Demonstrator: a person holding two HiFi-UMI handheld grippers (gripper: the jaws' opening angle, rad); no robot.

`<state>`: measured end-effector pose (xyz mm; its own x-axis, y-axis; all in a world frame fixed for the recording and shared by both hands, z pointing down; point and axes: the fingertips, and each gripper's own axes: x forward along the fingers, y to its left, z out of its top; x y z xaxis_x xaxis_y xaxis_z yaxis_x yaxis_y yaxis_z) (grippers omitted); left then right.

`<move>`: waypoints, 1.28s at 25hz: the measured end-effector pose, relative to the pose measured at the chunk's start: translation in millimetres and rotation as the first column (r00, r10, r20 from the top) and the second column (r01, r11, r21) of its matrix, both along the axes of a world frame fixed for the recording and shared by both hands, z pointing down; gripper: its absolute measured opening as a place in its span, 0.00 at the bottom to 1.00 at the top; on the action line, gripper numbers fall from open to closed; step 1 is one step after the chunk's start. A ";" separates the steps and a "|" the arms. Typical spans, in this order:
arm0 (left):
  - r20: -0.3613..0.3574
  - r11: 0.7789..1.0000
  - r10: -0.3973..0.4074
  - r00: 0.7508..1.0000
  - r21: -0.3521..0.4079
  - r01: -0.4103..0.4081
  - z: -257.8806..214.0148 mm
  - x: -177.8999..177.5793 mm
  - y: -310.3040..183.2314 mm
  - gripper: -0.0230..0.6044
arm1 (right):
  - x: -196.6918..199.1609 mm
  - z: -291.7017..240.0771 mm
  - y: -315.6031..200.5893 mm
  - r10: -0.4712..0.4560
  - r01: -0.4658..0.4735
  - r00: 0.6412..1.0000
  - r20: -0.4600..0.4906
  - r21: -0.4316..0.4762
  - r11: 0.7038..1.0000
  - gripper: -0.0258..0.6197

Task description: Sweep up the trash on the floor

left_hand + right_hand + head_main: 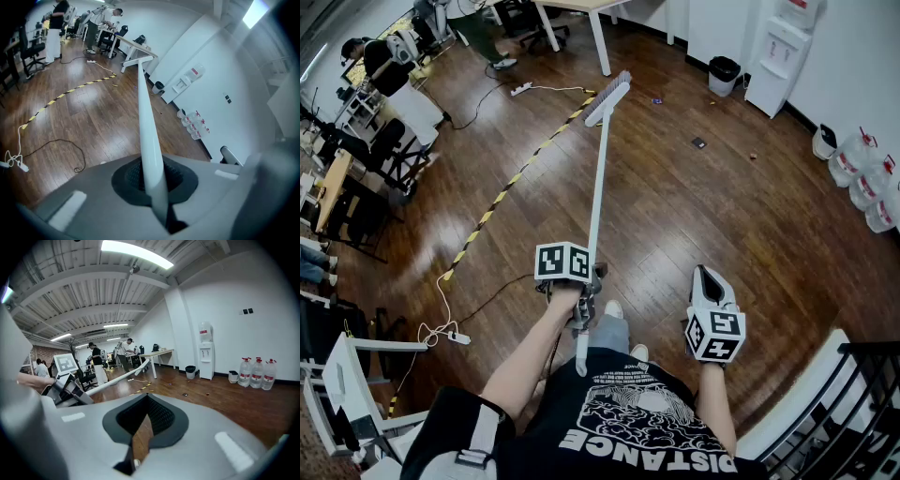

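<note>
Trash is a few small bits on the wood floor (pixel 694 216): a dark flat scrap (pixel 698 142), a blue fleck (pixel 656 100) nearer the broom head (pixel 607 97), and an orange speck (pixel 754 156) over toward the water jugs (pixel 862 178). All are well apart from each other and to the right of the head. The broom (pixel 596 187) reaches straight out ahead, with its head by the far end of the hazard tape (pixel 502 197); can't tell if the bristles touch the floor. The left claw (pixel 584 298) is clamped on the white handle low down near its butt end, and the handle runs straight through the pads in the left gripper view. The right claw (pixel 706 277) is empty, jaws a narrow slit with only floor showing through, held just right of the handle. My read: the sweep hasn't started and no pile is gathered. One low grip on a long handle gives poor control, so put the right claw on the shaft higher up first. Then swing the head right past the blue fleck and pull short strokes toward one spot. Take the dark scrap next and the orange speck last. Keep the bristles flat and pressed, since thin scraps slip under. Stay off the loose cable (pixel 487 295) on the left.
</note>
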<state>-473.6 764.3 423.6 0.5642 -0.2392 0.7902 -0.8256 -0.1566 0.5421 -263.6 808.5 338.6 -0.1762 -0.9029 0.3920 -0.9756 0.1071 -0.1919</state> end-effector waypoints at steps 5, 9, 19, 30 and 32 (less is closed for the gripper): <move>0.001 0.999 -0.015 1.000 -0.031 0.015 15.1 4.1 -39.9 0.05 | 3.9 10.2 -44.8 -0.017 0.017 1.000 -0.008 -0.018 1.000 0.04; 0.001 0.998 -0.016 1.000 -0.060 0.016 26.6 -1.0 -81.7 0.05 | -1.6 16.9 -91.6 -0.018 0.018 1.000 -0.011 -0.039 0.999 0.04; -0.006 0.987 -0.008 1.000 -0.163 0.007 51.4 -14.9 -210.2 0.05 | -13.7 25.3 -234.6 -0.005 0.002 1.000 -0.027 -0.105 0.994 0.04; -0.017 0.973 0.007 1.000 -0.229 -0.010 78.8 -22.4 -318.6 0.05 | -20.1 28.0 -338.9 -0.021 0.010 0.997 -0.076 -0.137 0.990 0.04; -0.019 0.973 0.004 1.000 -0.231 -0.008 80.2 -20.1 -335.0 0.05 | -17.1 25.4 -351.4 -0.018 0.007 0.997 -0.081 -0.135 0.991 0.04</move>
